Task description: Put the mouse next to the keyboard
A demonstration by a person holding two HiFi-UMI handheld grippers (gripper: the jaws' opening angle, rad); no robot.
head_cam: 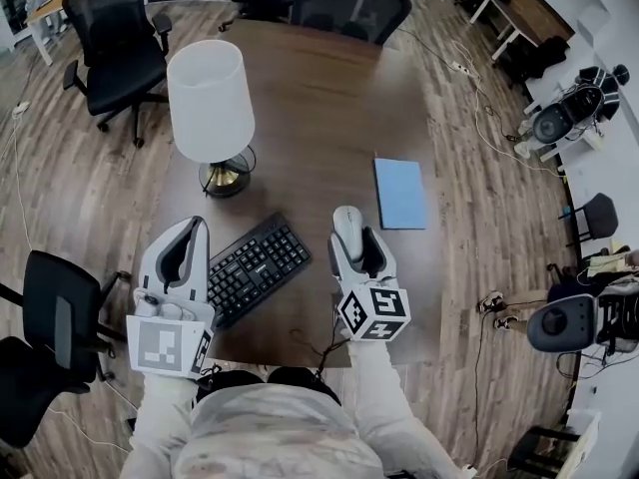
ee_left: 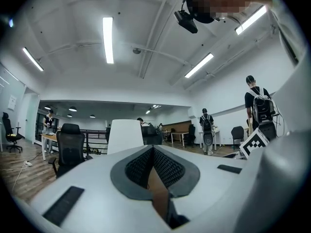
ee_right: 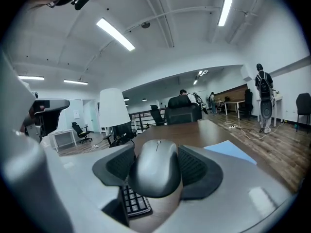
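Observation:
A grey mouse point(head_cam: 346, 230) point(ee_right: 156, 168) sits between the pads of my right gripper point(head_cam: 348, 238) point(ee_right: 158, 171), which is shut on it, just right of the black keyboard point(head_cam: 253, 266) point(ee_right: 132, 201) on the brown table point(head_cam: 319, 98). In the head view the mouse juts past the jaw tips, and whether it touches the tabletop is unclear. My left gripper point(head_cam: 186, 243) point(ee_left: 152, 169) is at the keyboard's left end, near the table's left edge. Its ribbed pads meet with nothing between them.
A white-shaded lamp point(head_cam: 211, 103) point(ee_right: 114, 111) on a brass base stands behind the keyboard's left end. A blue notebook point(head_cam: 399, 192) point(ee_right: 229, 151) lies flat right of the mouse. Black office chairs point(head_cam: 120, 38) ring the table, and people stand far off across the room.

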